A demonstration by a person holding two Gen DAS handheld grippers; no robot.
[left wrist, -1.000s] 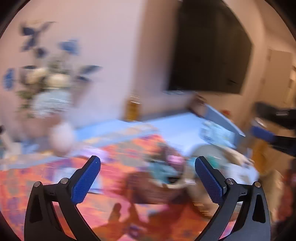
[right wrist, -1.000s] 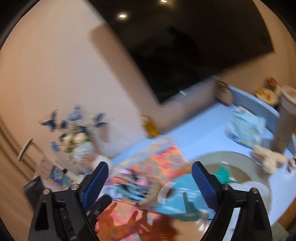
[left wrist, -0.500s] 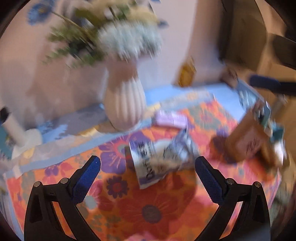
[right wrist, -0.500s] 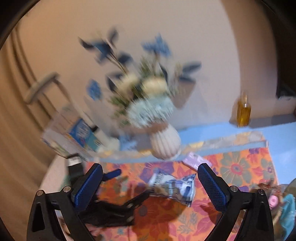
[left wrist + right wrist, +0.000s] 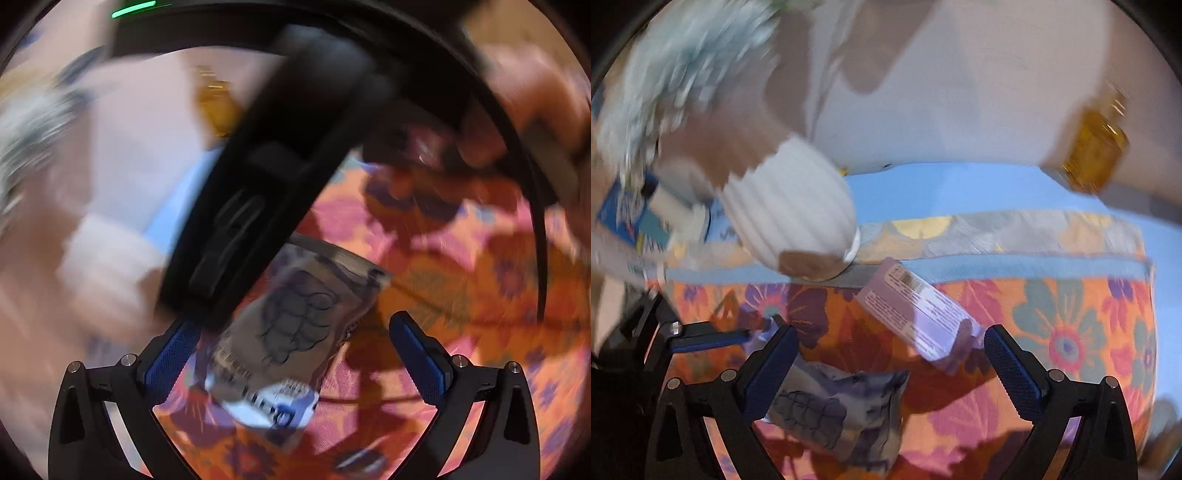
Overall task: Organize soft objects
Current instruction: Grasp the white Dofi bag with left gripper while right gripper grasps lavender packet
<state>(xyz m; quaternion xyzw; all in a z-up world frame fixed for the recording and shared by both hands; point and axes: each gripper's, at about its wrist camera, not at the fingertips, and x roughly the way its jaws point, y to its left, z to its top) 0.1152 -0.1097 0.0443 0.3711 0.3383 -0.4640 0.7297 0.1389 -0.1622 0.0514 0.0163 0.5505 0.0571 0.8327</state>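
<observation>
A crinkled printed snack pouch [image 5: 842, 410] lies on the orange floral tablecloth [image 5: 1052, 347]. Behind it and to its right lies a flat lilac packet [image 5: 919, 314]. Further back left stands a ribbed white vase [image 5: 790, 218]; far right, seemingly by the wall, an amber glass bottle [image 5: 1097, 147].

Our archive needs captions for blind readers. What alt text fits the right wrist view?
An open right gripper hangs over a crumpled grey snack pouch on an orange floral cloth, nothing between its fingers. A lilac packet lies beyond, with a white ribbed vase and an amber bottle behind.
</observation>
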